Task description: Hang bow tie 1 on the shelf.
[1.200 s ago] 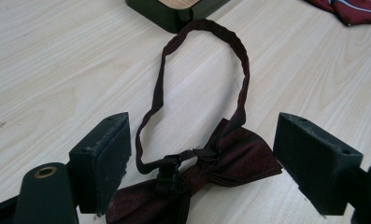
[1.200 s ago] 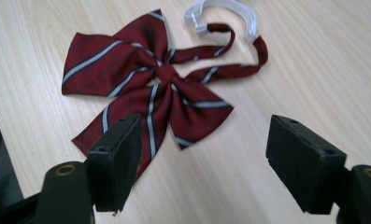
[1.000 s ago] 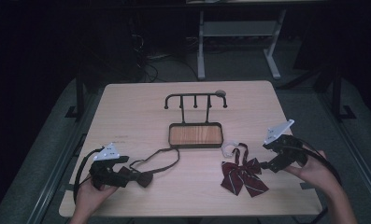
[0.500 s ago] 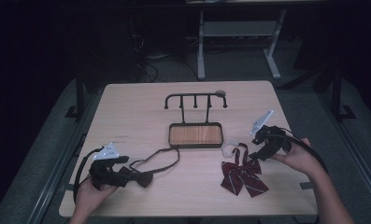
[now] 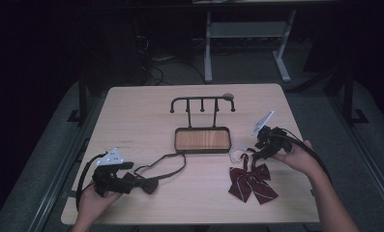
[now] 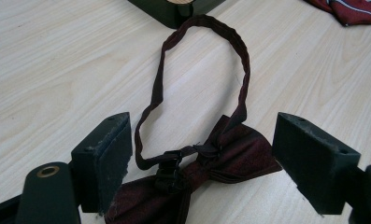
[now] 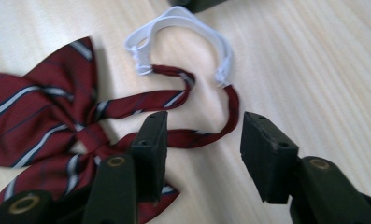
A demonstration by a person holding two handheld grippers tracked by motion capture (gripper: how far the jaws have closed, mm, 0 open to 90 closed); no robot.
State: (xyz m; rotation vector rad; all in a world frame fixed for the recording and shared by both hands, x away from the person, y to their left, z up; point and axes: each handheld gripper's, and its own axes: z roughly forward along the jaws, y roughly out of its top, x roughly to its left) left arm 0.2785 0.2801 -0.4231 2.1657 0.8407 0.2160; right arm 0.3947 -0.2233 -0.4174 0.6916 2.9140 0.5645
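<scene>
A dark maroon bow tie [image 5: 143, 184] [image 6: 230, 158] with a looped strap [image 6: 197, 28] lies at the table's front left. My left gripper [image 5: 129, 181] [image 6: 202, 128] is open, with its jaws on either side of the bow's knot, just above the table. At the front right lies a red striped bow tie [image 5: 251, 182] [image 7: 38, 112] with a white elastic band [image 5: 237, 154] [image 7: 183, 18]. My right gripper [image 5: 255, 153] [image 7: 205, 122] is open and low over its striped strap [image 7: 225, 112], which curves between the jaws.
A black hook rack [image 5: 202, 100] stands on a wooden-bottomed base tray [image 5: 202, 140] in the middle of the light wood table [image 5: 141, 116]. Cables trail from both grippers. The floor around the table is dark, and a metal frame stands behind.
My right gripper has moved left and down, from the table's right side onto the striped bow tie's strap. The left gripper has stayed at the dark bow tie.
</scene>
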